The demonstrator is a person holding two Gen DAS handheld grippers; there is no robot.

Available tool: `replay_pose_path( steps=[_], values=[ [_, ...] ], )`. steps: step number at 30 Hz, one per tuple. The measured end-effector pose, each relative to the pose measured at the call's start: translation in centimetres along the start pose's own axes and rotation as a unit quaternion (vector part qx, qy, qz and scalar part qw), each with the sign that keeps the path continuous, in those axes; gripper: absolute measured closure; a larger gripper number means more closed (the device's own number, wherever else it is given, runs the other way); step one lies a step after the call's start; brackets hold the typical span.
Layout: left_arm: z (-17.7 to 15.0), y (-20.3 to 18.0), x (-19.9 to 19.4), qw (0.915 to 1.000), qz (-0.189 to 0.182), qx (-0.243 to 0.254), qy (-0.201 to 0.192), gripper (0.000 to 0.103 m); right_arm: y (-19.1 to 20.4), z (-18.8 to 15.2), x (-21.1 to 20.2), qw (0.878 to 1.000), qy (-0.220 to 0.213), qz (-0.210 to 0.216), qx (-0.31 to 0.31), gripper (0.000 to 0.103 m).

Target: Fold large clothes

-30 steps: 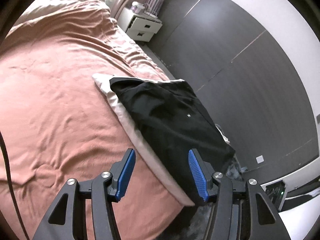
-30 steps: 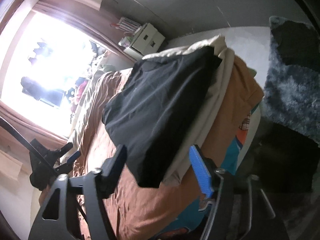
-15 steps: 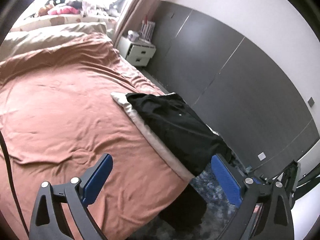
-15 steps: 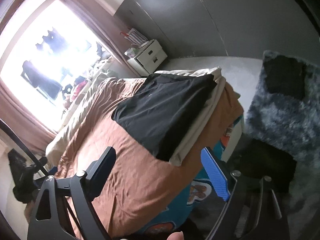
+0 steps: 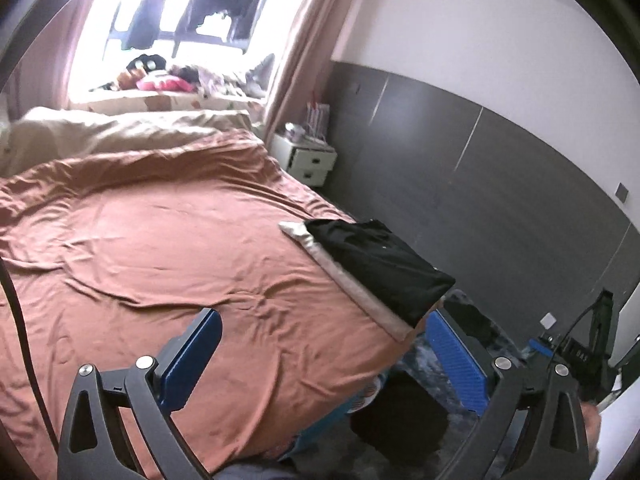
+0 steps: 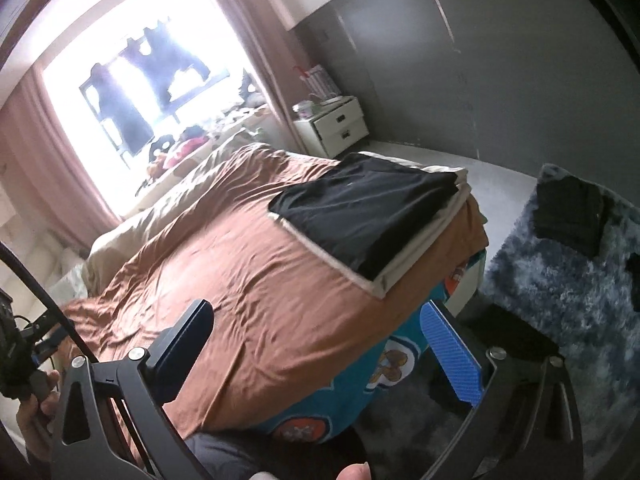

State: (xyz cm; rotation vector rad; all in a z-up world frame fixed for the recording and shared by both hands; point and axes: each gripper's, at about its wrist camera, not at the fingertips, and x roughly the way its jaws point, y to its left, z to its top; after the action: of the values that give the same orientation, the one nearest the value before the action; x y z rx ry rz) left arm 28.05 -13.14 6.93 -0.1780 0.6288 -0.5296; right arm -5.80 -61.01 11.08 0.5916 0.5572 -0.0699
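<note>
Both claws are spread wide and hold nothing: the left gripper and the right gripper hang above the near end of the bed, well apart from the clothing. By my judgement this is the stance of tools clear of a finished fold, with room left on the spread for a next garment.

Largest item: the wide bed under a rust-brown, lightly wrinkled cover serves as the work surface. Its middle lies bare, and the stack is parked at the corner nearest the dark grey wall panels, presumably to keep the centre free.

On that corner rests a folded cream rectangular cloth, its edges showing as a border. Directly on it lies the folded black garment, flat and squared, touching only the cream layer. Its long axis runs parallel to the bed's side edge, one short end toward the foot corner, the other toward the white two-drawer nightstand.

Another dark garment lies on the shaggy grey-blue rug, unfolded as far as can be told.
</note>
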Motion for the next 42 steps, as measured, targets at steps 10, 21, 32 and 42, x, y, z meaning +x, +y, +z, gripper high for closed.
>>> replay_pose_path(
  steps=[10,21,32,42],
  values=[
    [-5.2,-0.4,-8.7,0.9982,0.031,0.006,-0.051,0.001,0.8,-3.6,-4.9,0.999,-0.010,0.013,-0.045,0.000],
    [-12.0,-1.6,-16.1,0.9944,0.066,0.016,-0.081,0.000,1.3,-8.0,-9.1,0.994,-0.024,0.020,-0.101,0.000],
    [-18.7,-1.2,-22.7,0.9811,0.140,0.011,-0.132,0.000,3.0,-12.0,-10.9,0.984,-0.039,0.055,-0.167,0.000],
    [-21.2,-1.0,-24.7,0.9739,0.172,0.013,-0.148,0.000,4.0,-15.0,-9.5,0.976,-0.040,0.069,-0.203,0.000]
  ],
)
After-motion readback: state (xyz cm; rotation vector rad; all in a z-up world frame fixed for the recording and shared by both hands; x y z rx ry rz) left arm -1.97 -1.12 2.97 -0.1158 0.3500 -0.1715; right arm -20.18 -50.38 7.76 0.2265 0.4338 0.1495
